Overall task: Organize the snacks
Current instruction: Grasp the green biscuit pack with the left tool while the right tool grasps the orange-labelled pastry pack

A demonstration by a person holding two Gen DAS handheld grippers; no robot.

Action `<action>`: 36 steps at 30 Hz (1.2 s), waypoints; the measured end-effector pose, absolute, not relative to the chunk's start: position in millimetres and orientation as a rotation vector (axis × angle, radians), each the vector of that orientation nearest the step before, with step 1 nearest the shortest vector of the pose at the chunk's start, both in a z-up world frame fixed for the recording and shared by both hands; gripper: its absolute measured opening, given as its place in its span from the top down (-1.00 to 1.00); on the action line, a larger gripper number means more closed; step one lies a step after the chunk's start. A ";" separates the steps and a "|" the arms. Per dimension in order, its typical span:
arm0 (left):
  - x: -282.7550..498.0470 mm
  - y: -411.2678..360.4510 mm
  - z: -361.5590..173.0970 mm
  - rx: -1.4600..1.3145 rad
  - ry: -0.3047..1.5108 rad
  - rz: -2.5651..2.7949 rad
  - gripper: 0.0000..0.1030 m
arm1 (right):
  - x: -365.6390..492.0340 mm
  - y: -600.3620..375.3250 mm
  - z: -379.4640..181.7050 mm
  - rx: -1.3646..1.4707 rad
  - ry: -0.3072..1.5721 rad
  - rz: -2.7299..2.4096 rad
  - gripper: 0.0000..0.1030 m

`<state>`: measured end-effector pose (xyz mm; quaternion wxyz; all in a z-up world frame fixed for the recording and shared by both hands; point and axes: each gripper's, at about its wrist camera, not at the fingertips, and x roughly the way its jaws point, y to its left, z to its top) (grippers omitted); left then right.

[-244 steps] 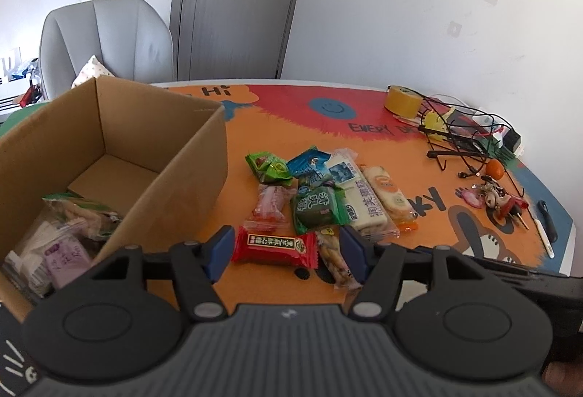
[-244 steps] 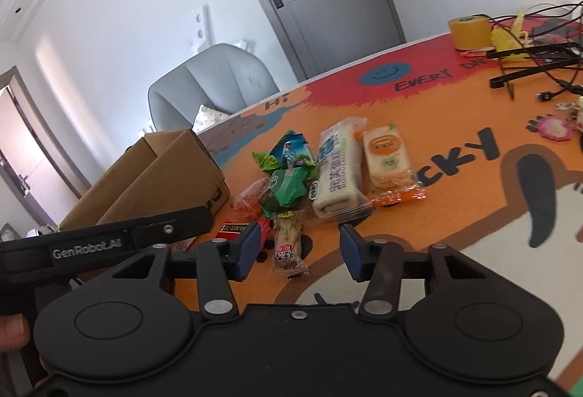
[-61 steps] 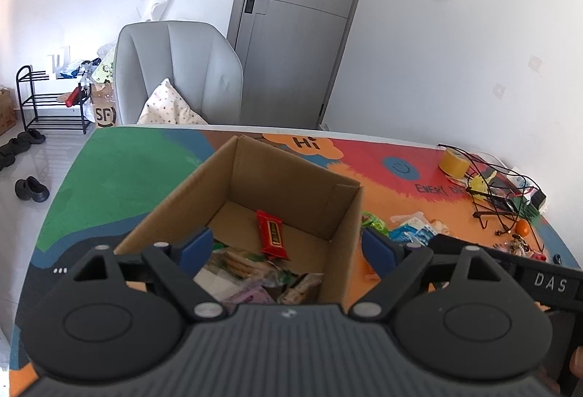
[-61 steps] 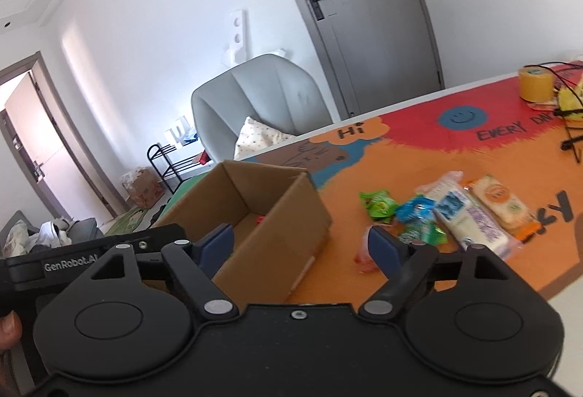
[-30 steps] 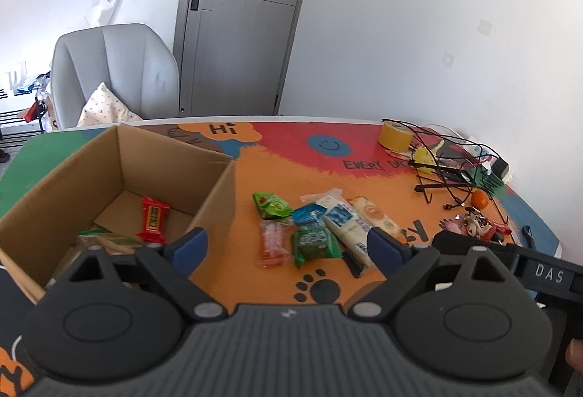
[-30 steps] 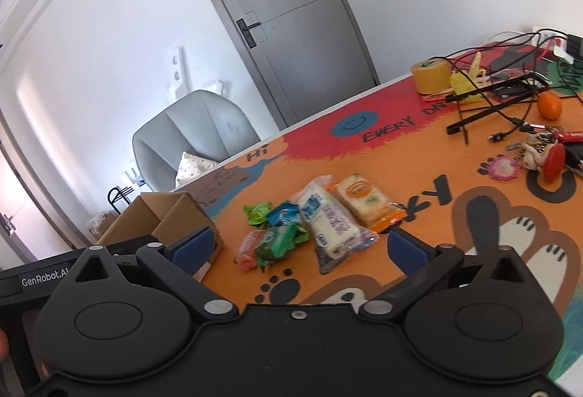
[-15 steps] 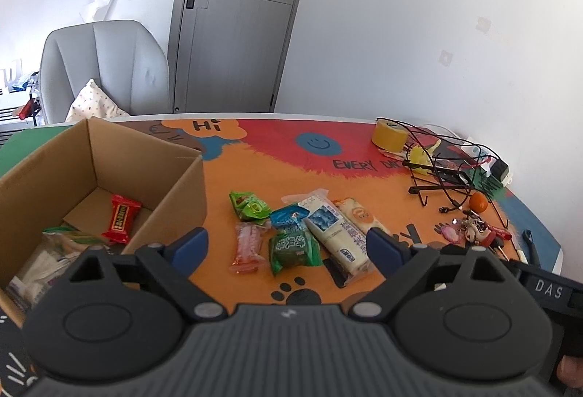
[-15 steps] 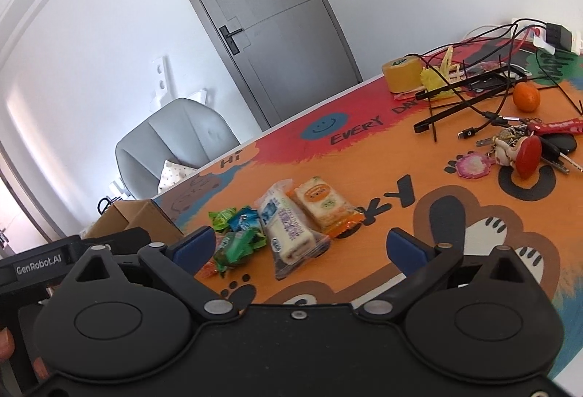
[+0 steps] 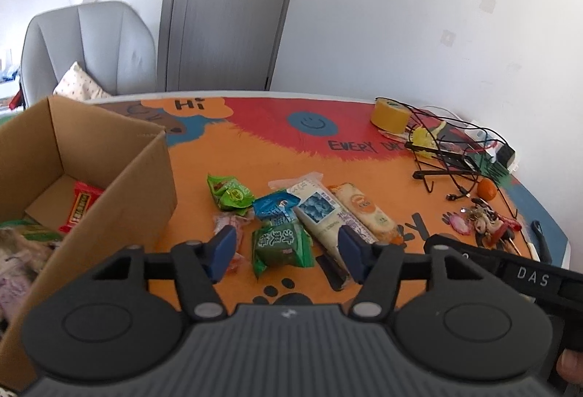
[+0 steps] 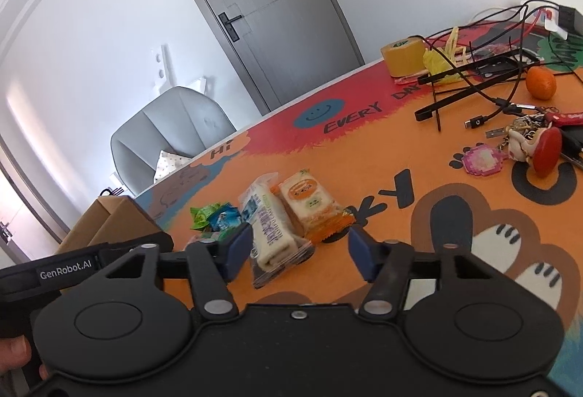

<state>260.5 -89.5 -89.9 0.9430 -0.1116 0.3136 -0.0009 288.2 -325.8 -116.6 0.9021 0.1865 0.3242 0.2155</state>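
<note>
Both grippers narrowed, still apart | L over green pkt | R by box

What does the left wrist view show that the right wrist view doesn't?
Only the left wrist view looks inside the cardboard box, at the red snack bar, and shows the dark green packet whole. Only the right wrist view shows the USB cable plug plainly. Both show the long white packet, the orange packet, and open, empty tongs: left, right.
</note>
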 end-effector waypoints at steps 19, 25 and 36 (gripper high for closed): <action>306.3 -88.1 -125.9 -0.274 0.702 0.027 0.32 | 338.6 -308.7 -135.6 0.350 0.703 0.439 0.03; 311.9 -89.5 -134.4 -0.281 0.713 0.036 0.26 | 350.1 -297.4 -133.6 0.312 0.686 0.439 0.02; 313.0 -91.3 -137.8 -0.282 0.727 0.020 0.20 | 353.5 -286.8 -148.6 0.256 0.737 0.440 0.29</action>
